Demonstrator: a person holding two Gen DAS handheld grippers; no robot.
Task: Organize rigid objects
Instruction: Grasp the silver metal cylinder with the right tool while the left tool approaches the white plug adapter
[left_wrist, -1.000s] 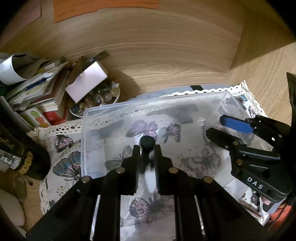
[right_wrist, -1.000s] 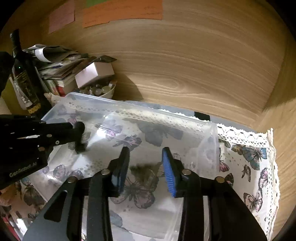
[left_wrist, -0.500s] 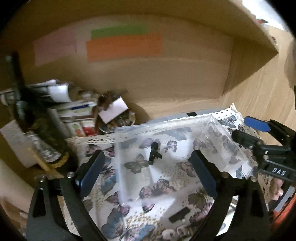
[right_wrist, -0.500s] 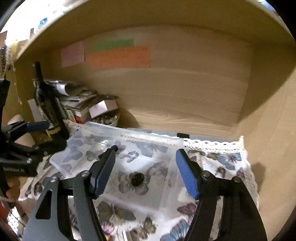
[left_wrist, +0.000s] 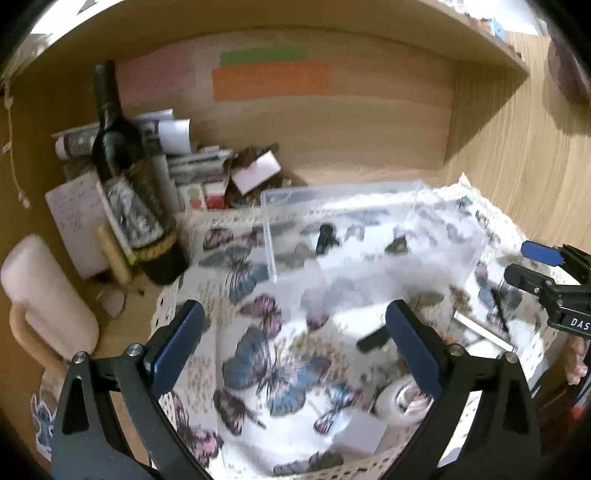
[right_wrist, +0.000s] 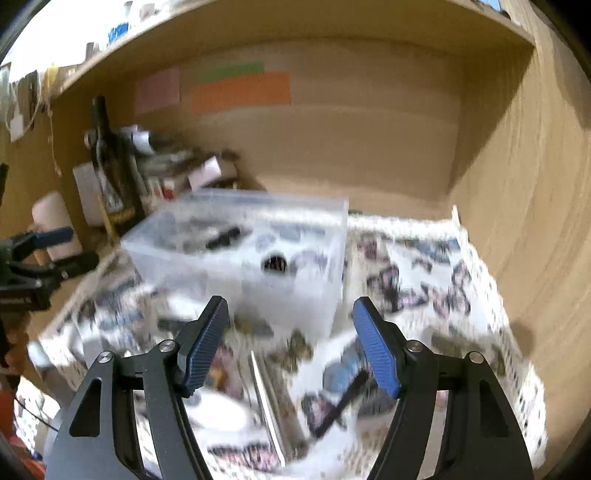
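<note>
Wooden alcove with coloured paper notes (left_wrist: 271, 79) on the back panel, a butterfly-print cloth (left_wrist: 266, 369) spread over the bench. Clear plastic box (left_wrist: 369, 236) as landmark, sitting toward the back of the cloth. Two small dark pieces now lying loose inside it: a stubby black part (left_wrist: 324, 238) near its left wall, a round dark one (right_wrist: 275, 263) further right. A second ago pinched in the tools over the box; now released, both tools drawn back and clear of it. Left tool (left_wrist: 295, 347) gaping wide, nothing between its blue pads; right tool (right_wrist: 291, 345) parted about halfway, likewise empty. Two items sorted, then, by the look of it, with more to fetch. In front of the box, scattered on the cloth: a short black bar (left_wrist: 373, 339), a roll of tape (left_wrist: 404, 400), a slim metal strip (right_wrist: 267, 402), a dark stick-like piece (right_wrist: 340, 402), all blurred. Left of the box, a dark wine bottle (left_wrist: 125, 177) and stacked papers, apparently not part of the job.
</note>
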